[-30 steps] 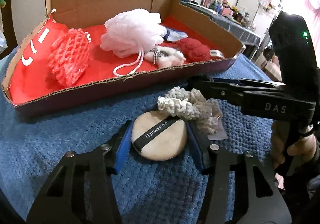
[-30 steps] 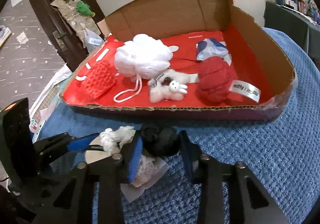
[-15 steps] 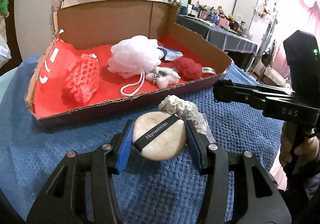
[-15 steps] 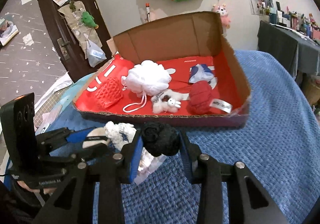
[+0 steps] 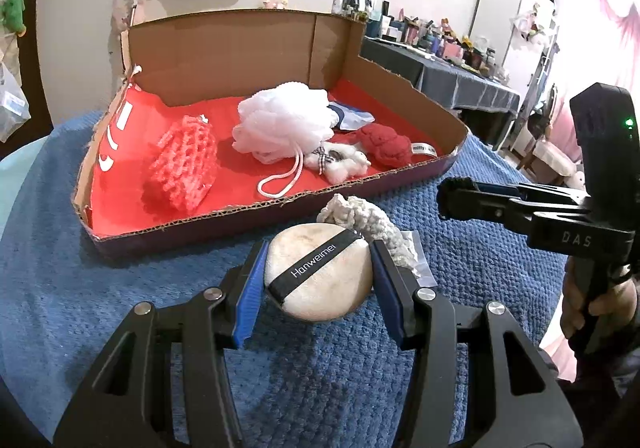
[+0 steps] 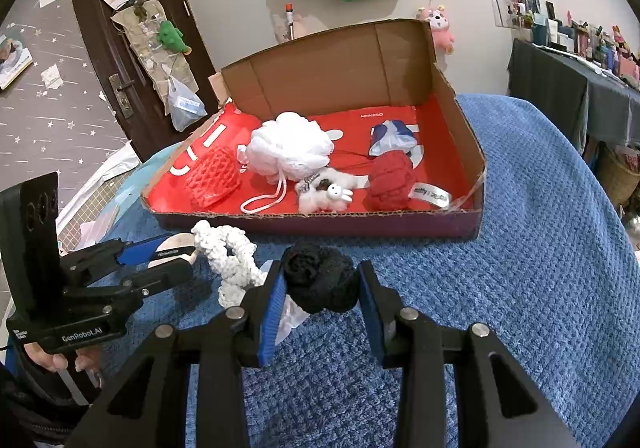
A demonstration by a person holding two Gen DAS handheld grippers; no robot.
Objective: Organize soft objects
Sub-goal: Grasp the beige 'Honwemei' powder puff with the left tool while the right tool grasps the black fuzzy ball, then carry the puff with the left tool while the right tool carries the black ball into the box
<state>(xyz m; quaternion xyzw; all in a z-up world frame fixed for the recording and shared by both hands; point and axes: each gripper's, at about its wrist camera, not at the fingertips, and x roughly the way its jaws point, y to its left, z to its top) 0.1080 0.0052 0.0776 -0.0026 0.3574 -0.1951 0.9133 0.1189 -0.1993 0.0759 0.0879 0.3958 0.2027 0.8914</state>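
My left gripper (image 5: 318, 276) is shut on a round beige powder puff (image 5: 320, 280) with a black band and holds it above the blue blanket, in front of the cardboard box (image 5: 240, 47). My right gripper (image 6: 322, 288) is shut on a black scrunchie (image 6: 320, 282), also lifted clear of the blanket. A cream knitted scrunchie (image 6: 230, 252) lies on the blanket between them; it also shows in the left wrist view (image 5: 368, 219). The right gripper shows at the right of the left wrist view (image 5: 452, 195).
The box (image 6: 456, 119) with a red lining holds a white bath pouf (image 6: 290, 147), a pink net sponge (image 6: 214, 179), a small white plush (image 6: 324, 195), a red knitted item (image 6: 390, 179) and a blue-white pouch (image 6: 390, 135). The blue blanket (image 6: 540, 248) covers the surface.
Both grippers have risen and pulled back from the box with their objects. The cream scrunchie has stayed on the blanket.
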